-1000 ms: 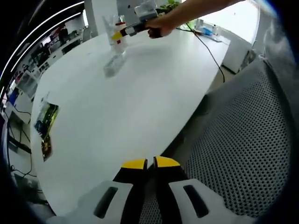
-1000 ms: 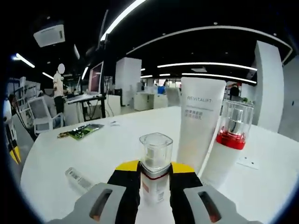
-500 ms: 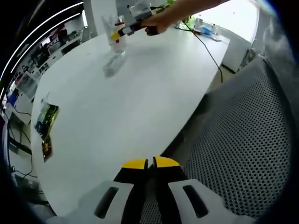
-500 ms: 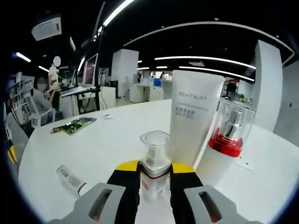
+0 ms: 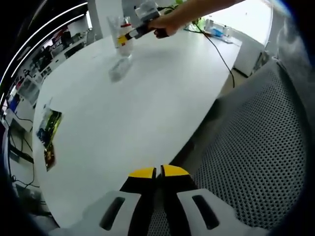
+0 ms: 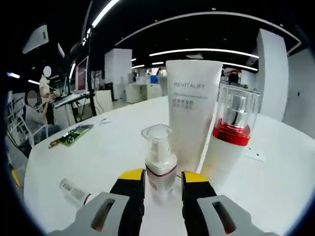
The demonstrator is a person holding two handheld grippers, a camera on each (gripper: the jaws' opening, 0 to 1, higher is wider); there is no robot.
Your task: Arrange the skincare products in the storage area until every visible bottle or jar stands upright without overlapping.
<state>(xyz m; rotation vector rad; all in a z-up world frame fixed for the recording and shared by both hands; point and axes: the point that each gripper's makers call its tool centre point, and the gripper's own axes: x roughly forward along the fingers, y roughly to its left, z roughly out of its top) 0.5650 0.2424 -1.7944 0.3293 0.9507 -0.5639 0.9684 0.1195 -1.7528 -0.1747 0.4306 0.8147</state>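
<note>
- The white table (image 5: 123,118) carries everything; in the left gripper view it spreads from 6 o'clock up toward 12, with a mesh chair back (image 5: 256,162) at 4 o'clock.
- The white tube (image 6: 191,118) marked REVITALIFT stands upright on its cap at about 1 o'clock from the right gripper (image 6: 163,180), just behind the small bottle.
- The red-collared pump bottle (image 6: 229,137) stands upright at 2 o'clock, just beside the tube; whether they touch I cannot tell.
- The small clear-capped pump bottle (image 6: 158,164) stands upright dead ahead at 12 o'clock, between the right gripper's jaws. A sliver of gap shows on each side, so the jaws look parted around it, not pinching.
- A small tube (image 6: 74,191) lies flat on the table at 9 o'clock from the right gripper, well apart from the standing group, its long axis running roughly from 10 to 4 o'clock in that view. This looks like the one item left to stand up.
- The coming move turns on that: the lying tube is off to the right gripper's left, and the right gripper is much the nearer.
- The left gripper (image 5: 158,173) sits far back at the table's near edge, jaws pressed together on nothing, with the group of bottles (image 5: 120,39) and a person's hand (image 5: 165,24) far off at 11 o'clock.
- A green circuit board (image 6: 69,138) lies at 10 o'clock, clear of the products.
</note>
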